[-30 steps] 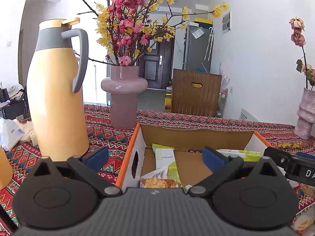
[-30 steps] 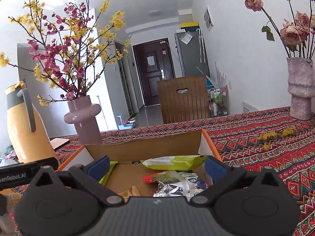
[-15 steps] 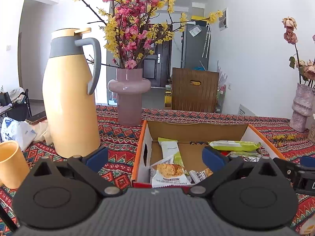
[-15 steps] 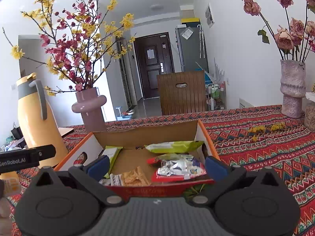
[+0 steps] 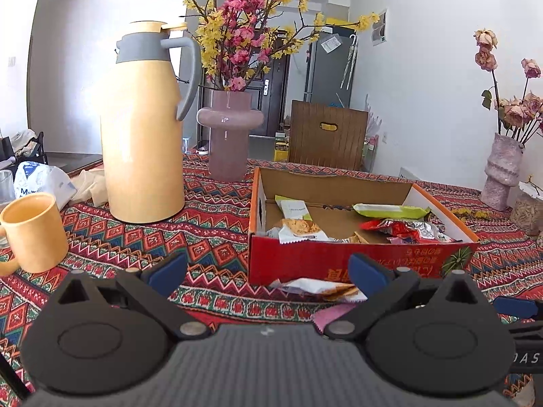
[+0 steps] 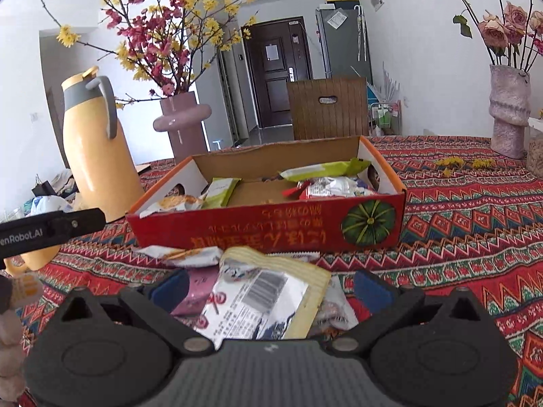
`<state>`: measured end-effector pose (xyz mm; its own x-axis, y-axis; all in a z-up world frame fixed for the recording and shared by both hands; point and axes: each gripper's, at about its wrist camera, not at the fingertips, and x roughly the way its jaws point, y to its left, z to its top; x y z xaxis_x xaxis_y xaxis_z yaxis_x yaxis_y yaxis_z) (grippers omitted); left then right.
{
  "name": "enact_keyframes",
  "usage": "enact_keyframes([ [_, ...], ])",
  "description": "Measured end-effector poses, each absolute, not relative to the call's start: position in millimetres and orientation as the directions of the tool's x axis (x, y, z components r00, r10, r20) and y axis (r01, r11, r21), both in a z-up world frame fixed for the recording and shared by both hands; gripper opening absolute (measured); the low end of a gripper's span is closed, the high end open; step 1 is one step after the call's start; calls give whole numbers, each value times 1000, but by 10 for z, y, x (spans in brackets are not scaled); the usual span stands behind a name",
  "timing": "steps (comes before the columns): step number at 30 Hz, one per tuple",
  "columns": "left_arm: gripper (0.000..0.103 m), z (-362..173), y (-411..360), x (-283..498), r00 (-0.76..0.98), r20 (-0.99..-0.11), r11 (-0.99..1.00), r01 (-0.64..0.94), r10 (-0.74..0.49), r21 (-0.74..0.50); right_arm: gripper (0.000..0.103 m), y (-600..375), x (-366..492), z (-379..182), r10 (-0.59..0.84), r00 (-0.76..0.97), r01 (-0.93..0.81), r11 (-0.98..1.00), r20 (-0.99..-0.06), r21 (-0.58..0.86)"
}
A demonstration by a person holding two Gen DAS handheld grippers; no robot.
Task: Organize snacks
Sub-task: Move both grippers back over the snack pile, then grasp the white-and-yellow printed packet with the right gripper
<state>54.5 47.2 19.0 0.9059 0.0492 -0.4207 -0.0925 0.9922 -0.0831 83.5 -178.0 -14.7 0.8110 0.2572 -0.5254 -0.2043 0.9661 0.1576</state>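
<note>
The left claw (image 5: 267,273) has its blue-padded fingers spread wide apart with nothing between them, held above the surface (image 5: 217,237), which is covered by a red patterned woven cloth. The right claw (image 6: 271,286) is likewise spread wide and grips nothing; its fingers flank a pile of loose snack packets lying on the cloth just in front of the box.

The shallow red cardboard box with orange-edged rim (image 6: 268,230) sits open-topped on the surface, a green pumpkin printed on its near wall. Inside it lie a long yellow-green wrapped bar (image 6: 322,169) toward the back right, a small green-and-white sachet (image 6: 222,190) at left of centre, a white biscuit packet (image 6: 173,203) in the near left corner, and a crinkled red-and-silver foil packet (image 6: 336,186) on the right.

Outside, touching or nearly touching the box's near wall, is a white cracker packet (image 6: 185,254). Closer in lies a large white-and-cream packet with a barcode (image 6: 268,295), overlapping a pink wrapper (image 6: 197,291) to its left; another packet under its right edge is too hidden to identify.

A tall yellow thermos jug with grey handle (image 5: 146,125) stands left of the box, a yellow ceramic mug (image 5: 32,232) nearer left, and a mauve glass vase of pink and yellow blossom branches (image 5: 229,135) behind.
</note>
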Motion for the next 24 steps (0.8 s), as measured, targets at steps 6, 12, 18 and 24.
enact_keyframes([
  [6, 103, 91, 513, 364, 894, -446, 993, -86, 43, -78, 103, -1707, 671, -298, 256, 776, -189, 966, -576, 175],
  [12, 103, 57, 519, 274, 888, -458, 993, -84, 37, -81, 100, -1670, 618, -377, 260, 756, -174, 965, -600, 198],
  [18, 103, 32, 494, 271, 878, -478, 993, -84, 35, -82, 68, -1691, 643, -457, 273, 729, -162, 960, -628, 228],
  [24, 103, 6, 449, 284, 866, -500, 995, -73, 27, -73, 49, -1809, 605, -444, 313, 731, -184, 946, -606, 265],
])
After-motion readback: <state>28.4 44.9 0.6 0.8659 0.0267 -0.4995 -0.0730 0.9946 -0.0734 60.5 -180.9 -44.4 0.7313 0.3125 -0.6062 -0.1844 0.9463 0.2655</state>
